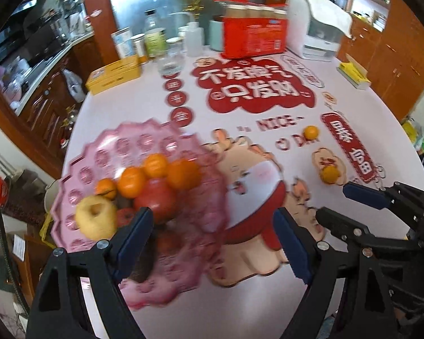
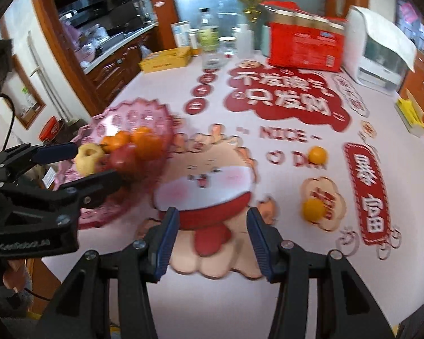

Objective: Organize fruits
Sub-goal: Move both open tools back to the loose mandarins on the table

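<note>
My left gripper (image 1: 212,243) stands with its jaws wide apart and nothing between the pads; it hangs over the near rim of the pink bowl (image 1: 104,152), above the table. My right gripper (image 2: 212,243) has its jaws parted less widely, also with nothing between them, over the cartoon figure printed on the table cover (image 2: 206,180), near the table's front edge. Each gripper shows in the other's view: the right one enters the left wrist view from the right edge, the left one enters the right wrist view from the left edge, its fingers beside the bowl.

The bowl sits toward the table's left edge. It holds a yellow apple (image 1: 96,217), a red apple (image 1: 155,197) and several oranges (image 1: 131,182) piled together. The picture there is blurred, so I cannot give an exact count.

Two oranges lie loose on the table's right half, well apart from the bowl. The nearer orange (image 2: 313,209) rests on a flower-shaped print; the farther orange (image 2: 317,154) lies beside the printed letters, toward the middle.

Along the far edge stand a red carton (image 1: 254,36), a white appliance (image 1: 316,25), a glass jar (image 1: 171,56), bottles and a yellow box (image 1: 114,75). A second yellow box (image 1: 353,75) lies by the right edge.
</note>
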`<state>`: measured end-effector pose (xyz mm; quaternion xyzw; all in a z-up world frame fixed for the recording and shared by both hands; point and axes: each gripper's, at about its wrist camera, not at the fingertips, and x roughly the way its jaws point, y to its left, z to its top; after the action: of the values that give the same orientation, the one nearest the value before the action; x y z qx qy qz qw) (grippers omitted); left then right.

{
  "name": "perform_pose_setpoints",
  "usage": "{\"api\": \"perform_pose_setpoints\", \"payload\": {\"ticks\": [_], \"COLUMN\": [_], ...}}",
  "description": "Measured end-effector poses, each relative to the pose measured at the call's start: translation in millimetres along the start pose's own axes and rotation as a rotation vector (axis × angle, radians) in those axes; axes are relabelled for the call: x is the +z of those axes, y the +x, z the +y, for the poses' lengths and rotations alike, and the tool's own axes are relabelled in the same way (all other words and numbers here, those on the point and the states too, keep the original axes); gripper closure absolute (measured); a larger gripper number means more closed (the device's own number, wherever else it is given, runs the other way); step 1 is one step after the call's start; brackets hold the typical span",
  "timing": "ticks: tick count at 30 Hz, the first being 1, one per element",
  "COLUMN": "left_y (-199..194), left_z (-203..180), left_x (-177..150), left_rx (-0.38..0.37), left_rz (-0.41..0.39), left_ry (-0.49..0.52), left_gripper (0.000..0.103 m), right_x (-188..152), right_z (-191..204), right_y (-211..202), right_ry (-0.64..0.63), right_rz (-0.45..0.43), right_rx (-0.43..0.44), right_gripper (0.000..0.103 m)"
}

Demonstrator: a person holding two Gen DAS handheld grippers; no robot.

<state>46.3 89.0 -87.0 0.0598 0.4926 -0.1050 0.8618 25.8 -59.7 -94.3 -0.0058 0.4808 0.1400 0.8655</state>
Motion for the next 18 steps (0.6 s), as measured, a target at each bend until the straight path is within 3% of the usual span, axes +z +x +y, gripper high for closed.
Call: {"api": "perform_pose_setpoints", "payload": {"ticks": [11, 18], "left_y": [39.1, 76.2], "left_z": [-89.5, -114.0], "left_x": [20.4, 21.6], "left_rx": [-0.031, -0.004], "left_rz": [0.023, 0.069], "left_ry": [0.049, 0.018], "left_gripper": [0.018, 0.018], "right_x": [-3.1, -4.6], "right_z": [-109.3, -144.6], "right_y": [5.0, 43.8], "right_ry": [0.065, 0.05], "right_rz": [0.013, 0.066], "right_rx": [-0.079, -0.041], "right_gripper": [0.053, 0.053]}}
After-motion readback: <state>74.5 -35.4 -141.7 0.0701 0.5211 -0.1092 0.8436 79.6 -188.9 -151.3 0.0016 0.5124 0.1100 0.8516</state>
